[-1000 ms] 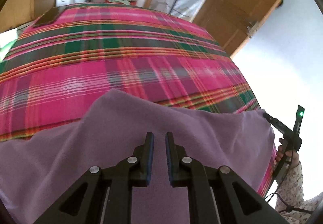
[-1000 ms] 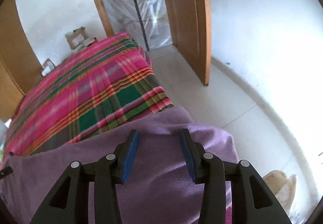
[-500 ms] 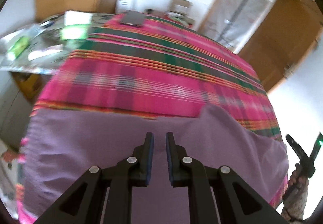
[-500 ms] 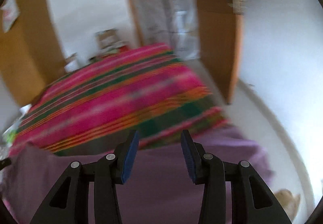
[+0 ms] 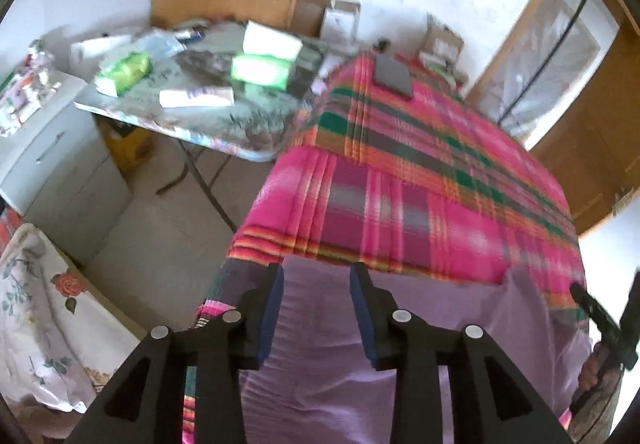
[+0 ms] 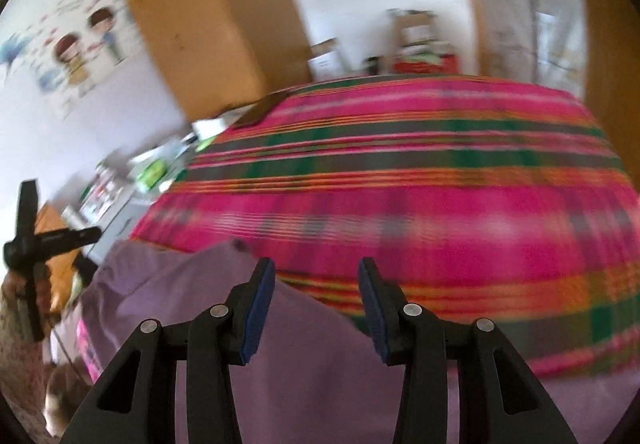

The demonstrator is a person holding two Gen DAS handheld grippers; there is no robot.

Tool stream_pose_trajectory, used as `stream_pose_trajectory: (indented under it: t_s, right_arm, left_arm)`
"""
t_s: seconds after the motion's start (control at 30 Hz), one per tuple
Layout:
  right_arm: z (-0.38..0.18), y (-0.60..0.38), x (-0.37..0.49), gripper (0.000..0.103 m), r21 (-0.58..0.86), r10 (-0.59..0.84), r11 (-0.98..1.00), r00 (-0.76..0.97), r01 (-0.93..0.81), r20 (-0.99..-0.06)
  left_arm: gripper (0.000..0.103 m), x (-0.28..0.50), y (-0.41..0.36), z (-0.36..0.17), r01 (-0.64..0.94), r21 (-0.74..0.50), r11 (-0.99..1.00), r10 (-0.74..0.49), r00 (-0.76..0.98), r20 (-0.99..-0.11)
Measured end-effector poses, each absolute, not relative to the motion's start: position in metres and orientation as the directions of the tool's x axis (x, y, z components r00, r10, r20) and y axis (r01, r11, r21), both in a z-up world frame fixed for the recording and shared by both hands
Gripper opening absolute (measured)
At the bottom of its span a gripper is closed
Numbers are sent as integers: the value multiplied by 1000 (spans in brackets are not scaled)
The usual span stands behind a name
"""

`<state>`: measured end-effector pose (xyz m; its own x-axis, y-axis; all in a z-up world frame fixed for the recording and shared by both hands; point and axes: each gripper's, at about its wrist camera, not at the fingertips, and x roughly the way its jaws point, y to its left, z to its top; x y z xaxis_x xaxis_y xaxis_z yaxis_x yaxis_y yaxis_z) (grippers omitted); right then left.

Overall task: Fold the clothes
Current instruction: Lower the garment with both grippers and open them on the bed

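Lilac soft knit garment (image 5: 400, 356) under both parted, empty jaws: limp, light; you'd pinch its far edge (image 5: 392, 274).

Garment (image 5: 420, 344): plain lilac cloth, soft knit look. Spread mostly flat, lightly wrinkled, on the plaid bed's near end. Far edge straight, one raised fold at 2 o'clock in left wrist view.
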<state>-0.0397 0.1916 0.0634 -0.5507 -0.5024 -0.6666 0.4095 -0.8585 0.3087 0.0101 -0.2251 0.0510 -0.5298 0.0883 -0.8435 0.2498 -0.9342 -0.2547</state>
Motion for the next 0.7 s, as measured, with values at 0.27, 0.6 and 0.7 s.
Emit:
stream_pose_trajectory:
  t_s: [0.27,0.6,0.7]
  right_arm:
    - [48,136,-67,45,341,-562,-801,-424,491,-710]
    - [34,123,-81,45,399,-589,-784,-367,475,-720]
    - [30,119,-86,45,416,-597,-779,-350,470,-722]
  left_arm:
    - [37,-10,-243,22,224,-317,-922,186,-461,-868]
    - [41,-9,-247,22,177,-413,-893,304,-439,-846]
    - [39,-6,-245,26,155,-443,-883,338,-445,-829]
